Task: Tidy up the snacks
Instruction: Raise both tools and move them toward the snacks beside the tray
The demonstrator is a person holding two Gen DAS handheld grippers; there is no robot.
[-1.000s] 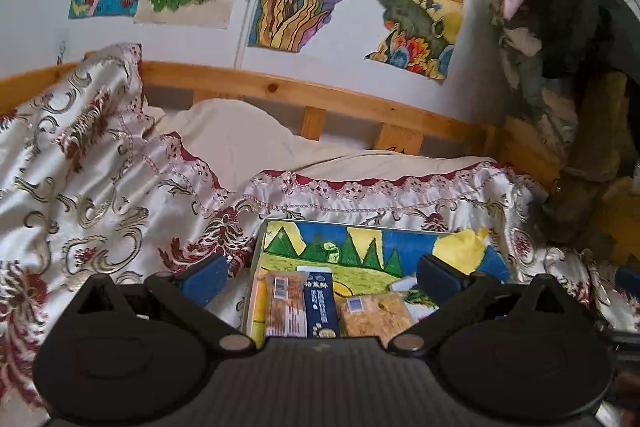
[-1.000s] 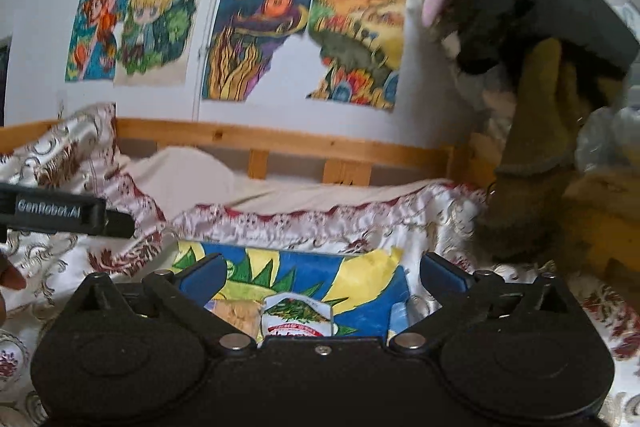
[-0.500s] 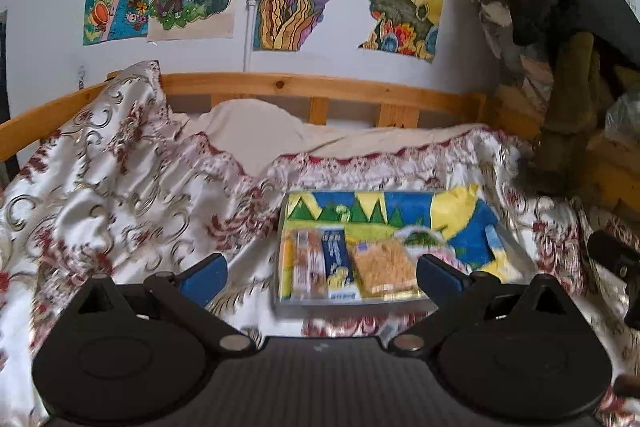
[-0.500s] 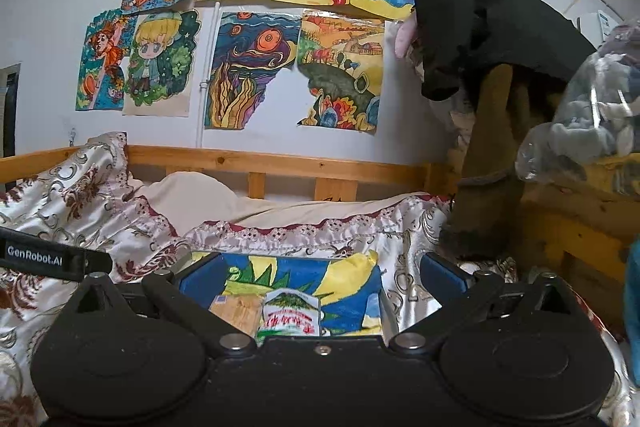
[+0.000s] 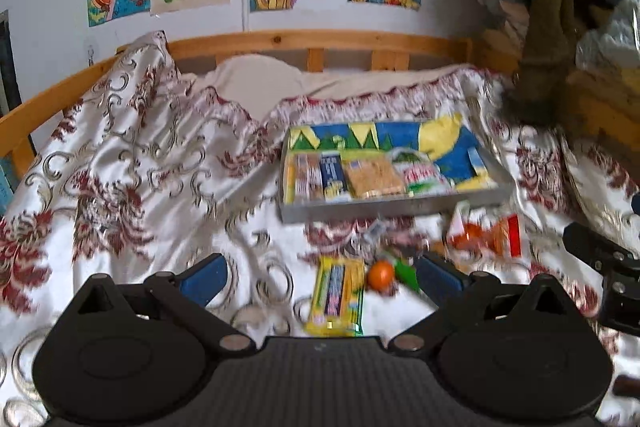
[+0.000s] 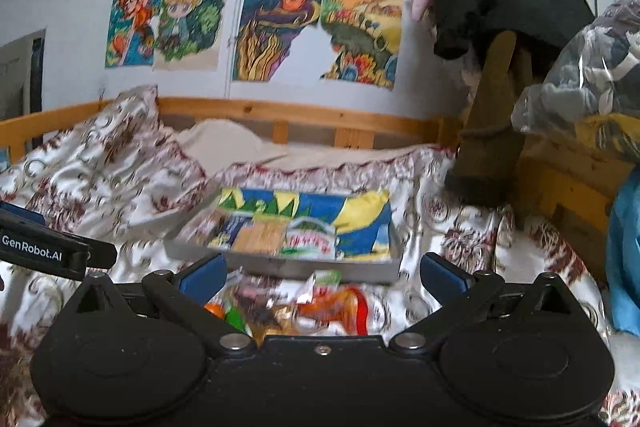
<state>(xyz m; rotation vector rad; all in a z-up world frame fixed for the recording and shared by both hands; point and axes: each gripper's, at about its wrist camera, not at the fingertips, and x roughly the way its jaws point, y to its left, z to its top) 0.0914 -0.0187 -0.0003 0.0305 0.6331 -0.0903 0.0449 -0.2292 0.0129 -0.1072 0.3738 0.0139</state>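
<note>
A shallow grey tray (image 5: 384, 206) with a painted blue and yellow floor lies on the bedspread and holds several snack packs side by side; it also shows in the right wrist view (image 6: 280, 269). Loose snacks lie in front of it: a yellow pack (image 5: 336, 293), an orange ball with a green piece (image 5: 380, 275), and an orange and white bag (image 5: 486, 233) (image 6: 340, 307). My left gripper (image 5: 320, 275) is open and empty above the yellow pack. My right gripper (image 6: 320, 273) is open and empty above the loose pile.
The patterned satin bedspread (image 5: 120, 187) covers the bed. A wooden bed rail (image 5: 320, 41) runs along the wall with drawings. Hanging clothes and bagged items (image 6: 580, 67) crowd the right side, with wooden boards (image 6: 568, 195) below.
Both grippers have pulled back and up from the tray. The whole tray and the loose snacks in front of it have come into view. Both stay open.
</note>
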